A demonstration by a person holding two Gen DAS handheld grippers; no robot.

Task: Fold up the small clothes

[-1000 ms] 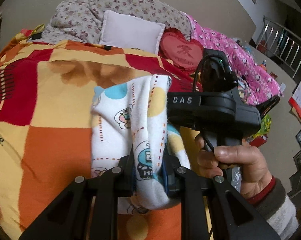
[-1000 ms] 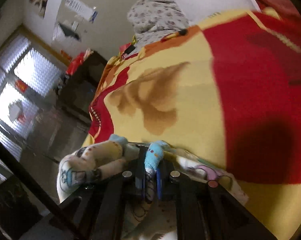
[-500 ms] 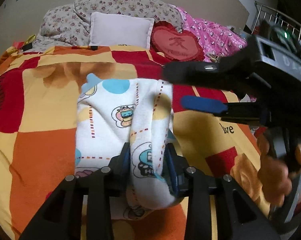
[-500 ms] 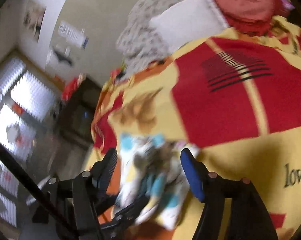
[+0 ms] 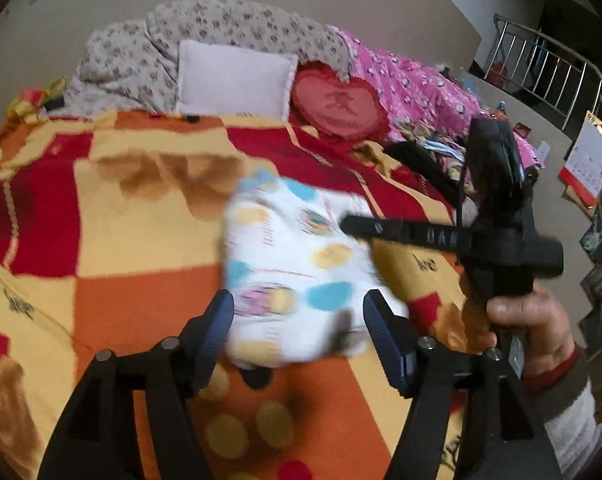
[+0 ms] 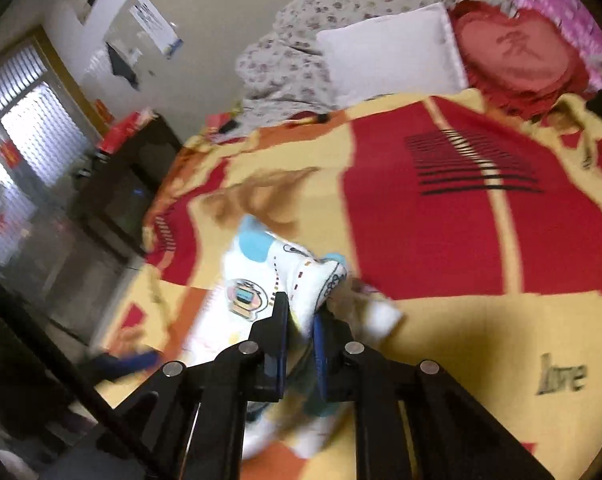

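Since 0.5 s ago: left gripper spread wide, letting go; right gripper pinching white cartoon-print cotton garment, frame centre on orange-red checked blanket. Folded roughly; tidying probably left.

The blanket carried the word "love" to the right of the right gripper's fingers. A red heart cushion far beyond them bore one unreadable character.

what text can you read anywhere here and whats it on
"love" on the blanket, in the right wrist view.
A Chinese character on the red heart cushion, too blurred to read.
Raised letters on the right gripper's arm in the left wrist view, blurred.
Wall papers: too small.
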